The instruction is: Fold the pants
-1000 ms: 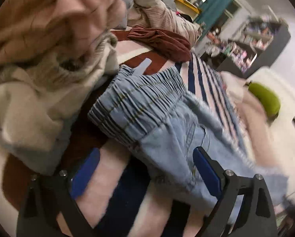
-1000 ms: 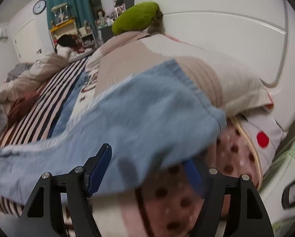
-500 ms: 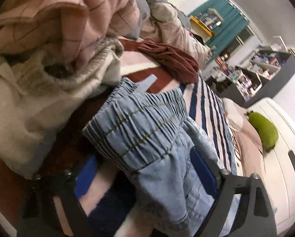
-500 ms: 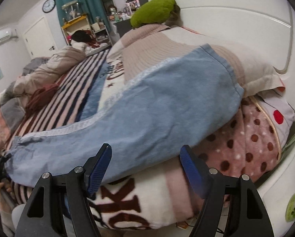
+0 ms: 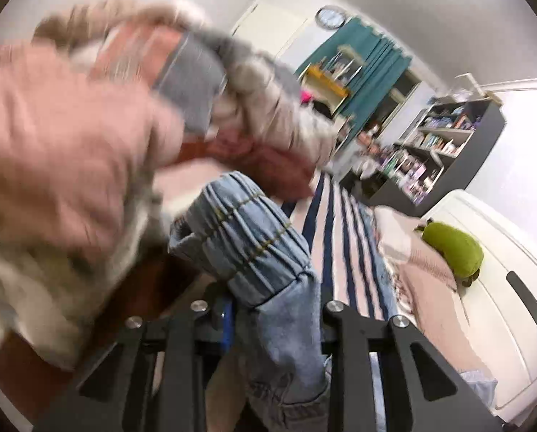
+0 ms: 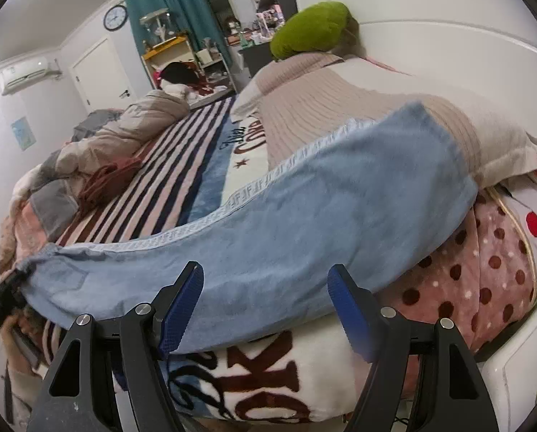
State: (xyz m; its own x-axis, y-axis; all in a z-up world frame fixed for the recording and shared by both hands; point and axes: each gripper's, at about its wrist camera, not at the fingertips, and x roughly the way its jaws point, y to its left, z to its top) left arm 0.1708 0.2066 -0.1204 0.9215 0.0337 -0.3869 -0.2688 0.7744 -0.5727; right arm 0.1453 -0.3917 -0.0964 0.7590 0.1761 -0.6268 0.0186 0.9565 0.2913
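The left gripper [image 5: 274, 318] is clamping the gathered elastic waistband of the light blue denim pants [image 5: 247, 237], lifting it off the striped blanket [image 5: 344, 237] near the bed's foot end. The right gripper [image 6: 265, 309] is hovering with its jaws spread wide, holding nothing, just beside the pants' leg [image 6: 304, 223], which is lying stretched along the bed's near edge toward the beige pillow [image 6: 376, 108].

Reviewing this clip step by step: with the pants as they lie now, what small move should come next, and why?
Probably close the right gripper on the leg of the pants. Its jaws stand open just short of the leg, which lies stretched along the bed, while the left gripper is shut on the bunched waistband. Gripping both ends would let the person lift and fold.
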